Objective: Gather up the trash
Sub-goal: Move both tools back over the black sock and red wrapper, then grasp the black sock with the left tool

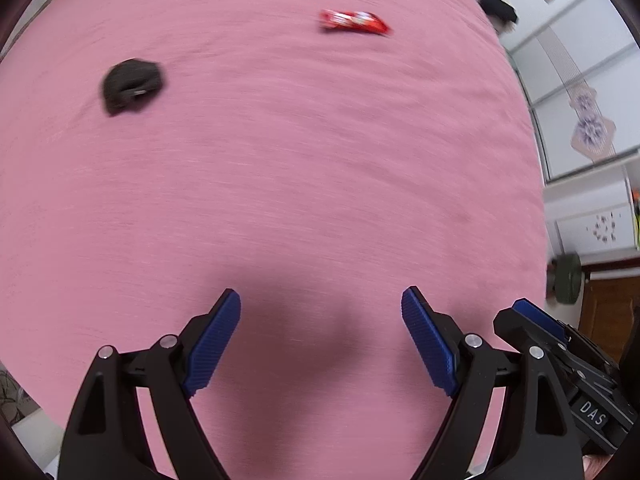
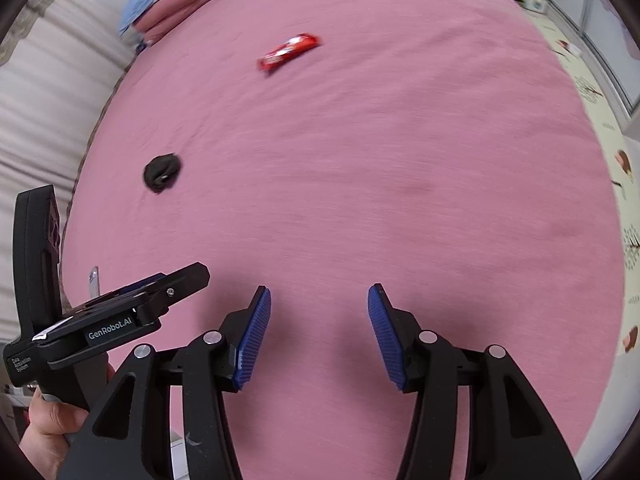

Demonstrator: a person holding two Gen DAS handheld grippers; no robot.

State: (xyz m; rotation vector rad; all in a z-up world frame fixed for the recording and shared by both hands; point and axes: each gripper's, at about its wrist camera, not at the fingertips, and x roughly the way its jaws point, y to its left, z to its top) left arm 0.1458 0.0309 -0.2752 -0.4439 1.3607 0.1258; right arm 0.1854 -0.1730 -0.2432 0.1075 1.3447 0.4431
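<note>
- Trash: red wrapper (image 1: 354, 22) far up the pink bedspread (image 1: 280, 180), black crumpled lump (image 1: 132, 86) to its left and nearer, well apart from each other.
- Left gripper (image 1: 320, 336): jaws wide apart, empty, hung above bare bedspread, touched nothing.
- Right gripper (image 2: 318, 332): jaws apart but narrower, nothing between, close beside the left one.
- Hand (image 2: 52, 428) seen wrapped round the left gripper's handle.
- Step judged: approach, nothing collected yet.
- Next move judged: reach forward to either piece, lower over it, close on it; thin wrapper flat on soft cloth likely hard to pinch without catching fabric.
- No bin in view.
</note>
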